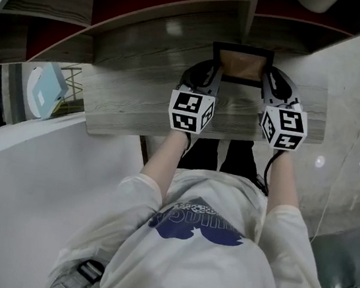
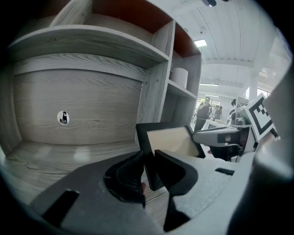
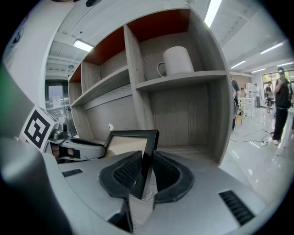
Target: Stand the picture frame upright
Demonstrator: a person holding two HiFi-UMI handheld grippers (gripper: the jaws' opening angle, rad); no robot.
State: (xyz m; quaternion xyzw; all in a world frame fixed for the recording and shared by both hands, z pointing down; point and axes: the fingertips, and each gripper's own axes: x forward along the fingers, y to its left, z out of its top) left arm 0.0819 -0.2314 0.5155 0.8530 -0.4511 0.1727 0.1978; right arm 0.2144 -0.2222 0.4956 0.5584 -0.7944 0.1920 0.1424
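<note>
We show a black rectangular picture frame (image 1: 239, 65) around a tan panel; a grey wood-grain shelf unit (image 1: 127, 93) backed rust-red; a white ceramic mug (image 3: 177, 60); grey, black-padded left gripper (image 2: 149, 158) and right gripper (image 3: 146, 166); black-and-white patterned marker cubes (image 1: 190, 111).

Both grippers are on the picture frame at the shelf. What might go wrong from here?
The left gripper and right gripper each pinch only a thin side edge of the picture frame, so it may slip or twist if one loosens first. The frame looks tilted over the shelf; released too early, it could fall flat.
</note>
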